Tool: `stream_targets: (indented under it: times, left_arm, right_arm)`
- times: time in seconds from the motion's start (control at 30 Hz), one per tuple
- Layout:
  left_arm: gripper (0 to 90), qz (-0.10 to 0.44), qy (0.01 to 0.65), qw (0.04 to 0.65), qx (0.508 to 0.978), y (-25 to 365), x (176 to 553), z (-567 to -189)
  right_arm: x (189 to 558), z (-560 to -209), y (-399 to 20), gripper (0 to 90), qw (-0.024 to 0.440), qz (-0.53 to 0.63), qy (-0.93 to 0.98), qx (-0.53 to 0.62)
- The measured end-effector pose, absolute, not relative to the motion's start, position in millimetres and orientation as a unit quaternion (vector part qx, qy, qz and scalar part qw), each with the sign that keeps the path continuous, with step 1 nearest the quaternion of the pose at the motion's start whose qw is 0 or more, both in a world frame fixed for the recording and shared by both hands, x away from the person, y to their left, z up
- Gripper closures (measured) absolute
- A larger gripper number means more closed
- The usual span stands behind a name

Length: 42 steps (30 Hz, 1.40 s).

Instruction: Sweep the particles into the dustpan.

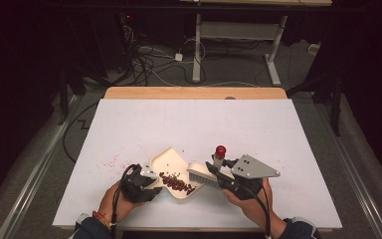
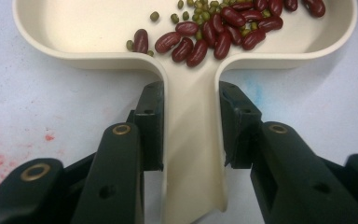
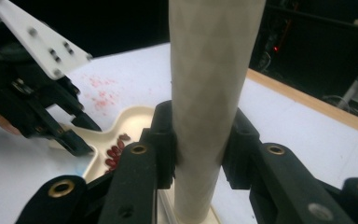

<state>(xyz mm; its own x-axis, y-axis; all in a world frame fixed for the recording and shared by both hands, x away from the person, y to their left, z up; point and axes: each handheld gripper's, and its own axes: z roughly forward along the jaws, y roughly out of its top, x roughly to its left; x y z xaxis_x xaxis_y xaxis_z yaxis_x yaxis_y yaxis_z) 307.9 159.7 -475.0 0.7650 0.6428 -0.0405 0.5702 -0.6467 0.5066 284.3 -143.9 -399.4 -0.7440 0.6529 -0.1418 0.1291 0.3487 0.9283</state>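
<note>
A cream dustpan point(image 1: 169, 158) lies near the table's front edge with dark red beans point(image 1: 176, 183) and small green ones in it. My left gripper point(image 1: 153, 180) is shut on its handle point(image 2: 191, 154), one jaw on either side. Red and green beans point(image 2: 214, 32) are heaped just past the handle, inside the rim point(image 2: 74, 51). My right gripper point(image 1: 219, 173) is shut on the beige handle point(image 3: 214, 70) of a brush whose white head point(image 1: 200, 173) rests at the pan's right edge. That handle ends in a red cap point(image 1: 220, 149).
Faint red stains point(image 1: 107, 163) mark the white table top left of the pan. A wooden strip point(image 1: 194, 92) runs along the far edge. Cables and desk legs point(image 1: 197, 50) stand on the floor beyond. The left gripper point(image 3: 42, 112) also appears in the right gripper view.
</note>
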Motion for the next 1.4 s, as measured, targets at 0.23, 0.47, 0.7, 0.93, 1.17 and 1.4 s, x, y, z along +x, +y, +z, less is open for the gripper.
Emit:
stream_targets:
  times: [0.23, 0.47, 0.7, 0.93, 1.17, 1.4]
  left_arm:
    - [63.4, 0.068, 0.337, 0.257, 0.903, 161, 309, -476]
    - [63.4, 0.066, 0.344, 0.258, 0.900, 166, 315, -476]
    - [63.4, 0.064, 0.351, 0.260, 0.897, 169, 322, -478]
    - [63.4, 0.066, 0.355, 0.261, 0.895, 169, 328, -478]
    - [63.4, 0.068, 0.359, 0.263, 0.893, 168, 332, -478]
    - [63.3, 0.066, 0.367, 0.265, 0.889, 168, 333, -479]
  right_arm:
    - [289, -390, -151, 70.2, 0.283, 0.516, 0.769, 0.249]
    - [323, -392, -155, 70.2, 0.294, 0.509, 0.761, 0.275]
    - [358, -392, -138, 70.2, 0.315, 0.507, 0.750, 0.285]
    - [381, -404, -109, 70.2, 0.322, 0.497, 0.753, 0.286]
    - [379, -409, -89, 70.2, 0.304, 0.489, 0.777, 0.254]
    - [355, -408, -89, 70.2, 0.265, 0.501, 0.792, 0.229]
